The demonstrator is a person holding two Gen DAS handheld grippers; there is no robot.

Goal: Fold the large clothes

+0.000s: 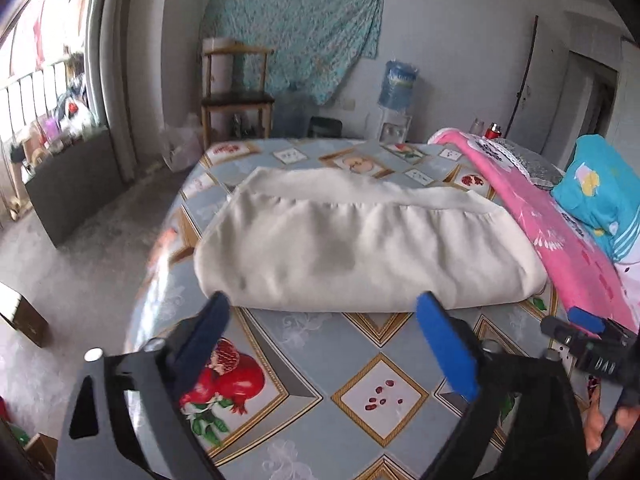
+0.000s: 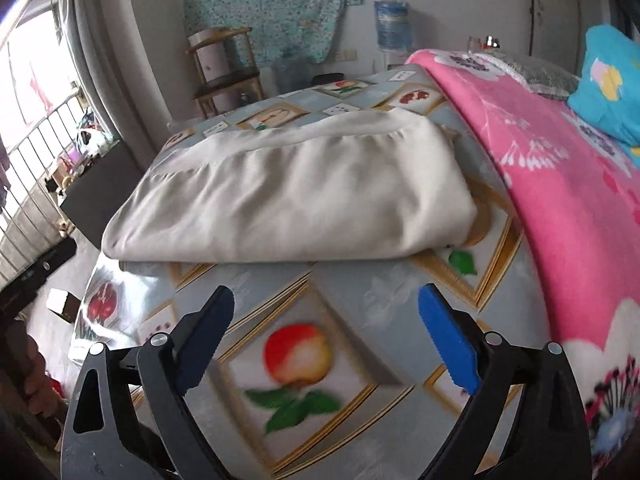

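Both hand-held grippers, left [image 1: 322, 312] and right [image 2: 326, 306], released above the table [image 1: 312, 400]; garment [image 1: 360, 252] looks folded; next likely needs setting aside.

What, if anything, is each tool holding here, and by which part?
Nothing is held. The left tool and the right tool both stand open over the table, short of the folded white cloth.

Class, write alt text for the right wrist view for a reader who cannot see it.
A folded cream garment lies on a table covered with a fruit-print cloth. In front of it the right gripper is open and empty. A pink floral blanket lies along the right side.
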